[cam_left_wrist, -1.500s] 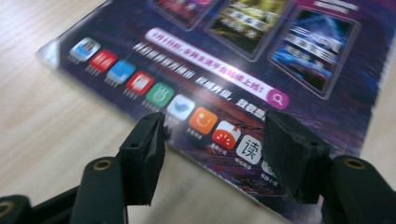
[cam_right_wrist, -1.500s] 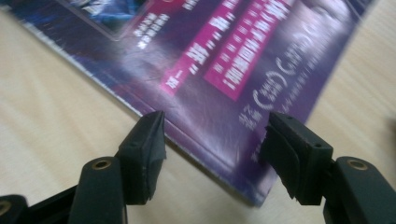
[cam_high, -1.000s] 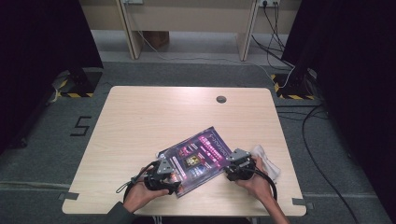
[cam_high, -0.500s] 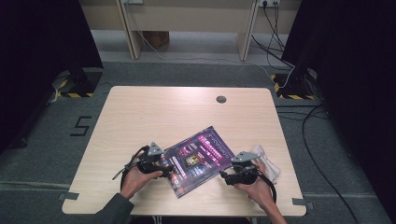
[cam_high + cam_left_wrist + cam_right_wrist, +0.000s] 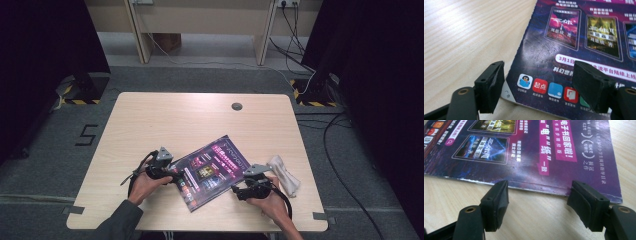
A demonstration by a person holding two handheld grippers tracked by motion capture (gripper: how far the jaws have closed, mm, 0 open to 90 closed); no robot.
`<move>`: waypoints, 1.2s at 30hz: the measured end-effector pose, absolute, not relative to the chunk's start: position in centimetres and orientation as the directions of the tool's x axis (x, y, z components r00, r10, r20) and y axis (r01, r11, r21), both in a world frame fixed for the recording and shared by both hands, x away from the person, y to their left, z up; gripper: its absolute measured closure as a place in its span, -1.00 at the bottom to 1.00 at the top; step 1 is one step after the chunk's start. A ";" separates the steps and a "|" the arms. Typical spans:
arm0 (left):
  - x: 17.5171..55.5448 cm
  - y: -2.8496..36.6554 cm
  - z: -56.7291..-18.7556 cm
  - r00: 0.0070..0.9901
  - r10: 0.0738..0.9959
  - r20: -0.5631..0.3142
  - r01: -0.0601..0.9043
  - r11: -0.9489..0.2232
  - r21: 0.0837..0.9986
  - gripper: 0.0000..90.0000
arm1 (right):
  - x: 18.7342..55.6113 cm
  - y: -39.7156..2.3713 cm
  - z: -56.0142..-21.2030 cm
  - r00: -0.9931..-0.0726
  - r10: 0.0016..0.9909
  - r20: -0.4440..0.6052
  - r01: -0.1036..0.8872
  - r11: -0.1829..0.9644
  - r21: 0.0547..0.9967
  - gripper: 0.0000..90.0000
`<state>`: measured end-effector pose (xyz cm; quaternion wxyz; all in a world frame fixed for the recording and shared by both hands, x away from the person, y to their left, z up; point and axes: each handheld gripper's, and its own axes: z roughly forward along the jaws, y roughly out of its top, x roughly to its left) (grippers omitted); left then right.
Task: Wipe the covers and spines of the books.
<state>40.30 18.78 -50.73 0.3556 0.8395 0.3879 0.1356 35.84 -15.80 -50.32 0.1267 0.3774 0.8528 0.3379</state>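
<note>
A purple magazine (image 5: pixel 212 169) lies flat and askew on the wooden table (image 5: pixel 175 120), near its front edge. My left gripper (image 5: pixel 172 176) is at the magazine's left edge. Its jaws have just been opening and then eased in slightly. In the left gripper view they stand open (image 5: pixel 537 68) over the lower corner of the cover (image 5: pixel 574 32), pressing on nothing. My right gripper (image 5: pixel 239 191) is at the magazine's right front edge. Its jaws have opened a touch further and stand open (image 5: pixel 539 186) astride the bound edge of the cover (image 5: pixel 529 150), apart from it.
A crumpled white cloth (image 5: pixel 285 175) lies just right of the right hand. A round cable grommet (image 5: pixel 237 106) sits near the table's far edge. Bare wood stretches across the far and left parts of the table. Cables run over the floor beyond.
The left hand has slid left and slightly away from me, from over the cover to its left edge, and its jaws have widened. The right hand and the magazine stay put.
</note>
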 end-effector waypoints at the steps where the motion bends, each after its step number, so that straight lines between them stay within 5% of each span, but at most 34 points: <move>1: 40.3 18.8 -50.7 0.660 0.749 -0.054 0.561 -0.444 0.698 -0.42 | 35.9 -15.8 -50.3 -0.680 0.732 0.041 0.563 0.485 0.670 -0.30; 17: 34.7 18.4 -50.1 0.689 0.724 -0.042 0.560 -0.494 0.665 -0.13 | 38.7 -16.4 -50.2 -0.642 0.766 0.023 0.590 0.475 0.652 -0.28; 36: 31.0 16.4 -50.0 0.747 0.660 -0.077 0.532 -0.525 0.664 -0.11 | 37.5 -15.3 -50.2 -0.720 0.690 0.073 0.553 0.507 0.661 -0.29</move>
